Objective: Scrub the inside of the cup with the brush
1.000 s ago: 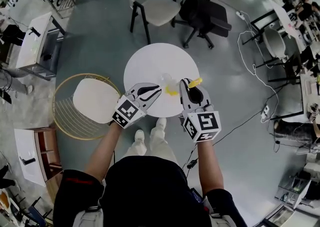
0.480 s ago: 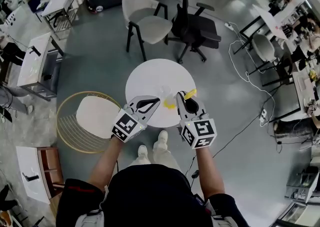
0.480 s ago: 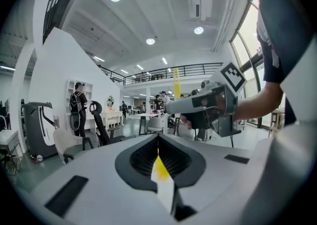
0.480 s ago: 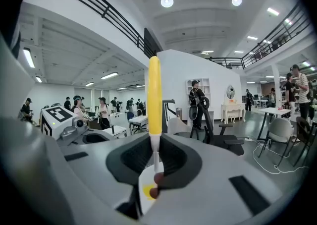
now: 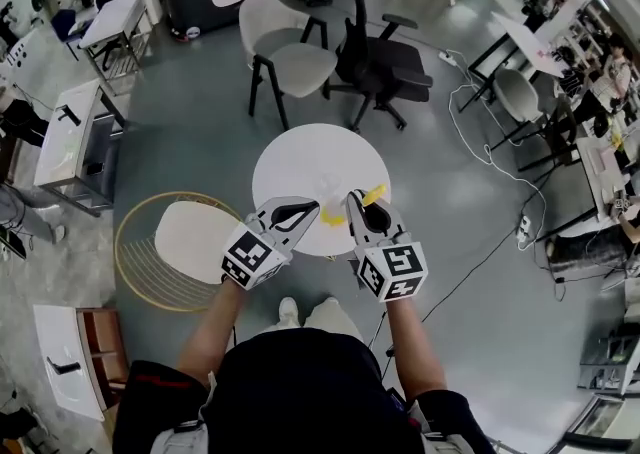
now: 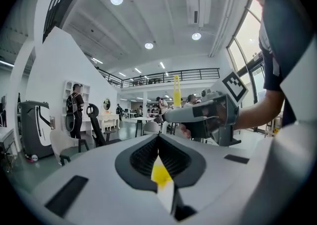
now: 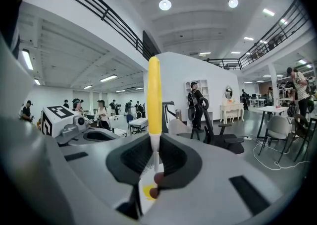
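Over the near edge of the round white table [image 5: 300, 157] my left gripper [image 5: 318, 209] is shut on the wall of a small clear cup with yellow in it [image 5: 332, 208]. In the left gripper view only a thin yellow and white sliver of the cup [image 6: 162, 179] shows between the closed jaws of the left gripper [image 6: 159, 139]. My right gripper [image 5: 353, 202] is shut on the brush [image 5: 374, 193], whose yellow handle [image 7: 154, 95] stands straight up from the right gripper [image 7: 154, 142]. Its bristles [image 7: 144, 170] show just below the pads. The two grippers are close together, nearly touching.
A beige chair [image 5: 287, 55] and a black office chair [image 5: 383, 55] stand beyond the table. A round gold wire stool with a white seat [image 5: 193, 229] is at the left. Cables [image 5: 497, 137] lie on the floor at the right. Desks and people fill the room's edges.
The left jaws have closed on the cup. Both grippers have drawn slightly closer together and nearer the table's front edge, and the head view has tilted forward.
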Tool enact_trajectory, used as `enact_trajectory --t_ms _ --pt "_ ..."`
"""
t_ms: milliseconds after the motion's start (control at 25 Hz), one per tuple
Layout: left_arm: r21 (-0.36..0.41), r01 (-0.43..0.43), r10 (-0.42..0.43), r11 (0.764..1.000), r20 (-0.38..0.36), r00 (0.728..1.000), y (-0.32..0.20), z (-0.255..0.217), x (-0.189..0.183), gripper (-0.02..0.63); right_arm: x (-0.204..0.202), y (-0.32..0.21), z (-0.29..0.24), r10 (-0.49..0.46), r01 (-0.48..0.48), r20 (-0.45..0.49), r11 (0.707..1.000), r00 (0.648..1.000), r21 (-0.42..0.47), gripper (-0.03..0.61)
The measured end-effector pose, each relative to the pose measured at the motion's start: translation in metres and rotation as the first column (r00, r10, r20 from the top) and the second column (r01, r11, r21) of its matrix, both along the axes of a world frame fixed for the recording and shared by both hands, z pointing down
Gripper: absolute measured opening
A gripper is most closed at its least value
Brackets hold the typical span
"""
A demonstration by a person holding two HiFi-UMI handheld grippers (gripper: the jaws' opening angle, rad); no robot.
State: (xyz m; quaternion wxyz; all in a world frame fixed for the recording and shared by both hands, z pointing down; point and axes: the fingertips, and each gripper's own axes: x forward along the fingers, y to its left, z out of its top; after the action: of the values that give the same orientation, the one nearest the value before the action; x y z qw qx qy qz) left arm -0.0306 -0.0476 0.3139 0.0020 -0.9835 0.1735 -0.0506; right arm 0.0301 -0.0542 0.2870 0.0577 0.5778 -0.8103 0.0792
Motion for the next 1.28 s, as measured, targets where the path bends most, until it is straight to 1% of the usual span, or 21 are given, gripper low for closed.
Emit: enact_trajectory --t_ms 80,280,440,680,880,1080,1280 --pt "0.008 -0.001 0.001 1.000 -0.009 1.000 0.001 -0.006 -0.002 0.017 -0.002 0.002 -0.005 0.002 -0.003 0.006 1.000 1.000 0.010 0.049" --pt "0.034 0.003 -0.003 0.999 0.007 1.000 0.008 -0.012 0.002 0.017 0.001 0.010 -0.008 0.003 -0.004 0.021 1.000 1.000 0.025 0.049" --pt "0.045 0.014 -0.014 0.999 0.000 1.000 0.019 -0.018 0.005 0.017 0.004 0.024 -0.011 0.002 -0.004 0.034 0.999 0.999 0.033 0.050" --pt "0.065 0.025 -0.025 0.998 0.001 1.000 0.041 -0.027 0.030 0.017 0.029 0.049 -0.018 -0.005 0.003 0.037 0.999 0.999 0.039 0.051" --pt "0.076 0.063 -0.063 0.995 -0.005 0.998 0.064 -0.030 0.044 0.017 0.046 0.075 -0.022 -0.020 0.019 0.024 0.999 1.000 0.046 0.049" --pt "0.079 0.091 -0.094 0.993 0.027 0.995 0.089 -0.019 0.054 0.017 0.060 0.098 -0.018 -0.034 0.033 0.026 0.999 0.999 0.039 0.049" --pt "0.089 0.127 -0.129 0.988 0.015 0.992 0.113 -0.026 0.059 0.017 0.064 0.121 -0.020 -0.061 0.060 0.029 0.997 0.998 0.045 0.049"
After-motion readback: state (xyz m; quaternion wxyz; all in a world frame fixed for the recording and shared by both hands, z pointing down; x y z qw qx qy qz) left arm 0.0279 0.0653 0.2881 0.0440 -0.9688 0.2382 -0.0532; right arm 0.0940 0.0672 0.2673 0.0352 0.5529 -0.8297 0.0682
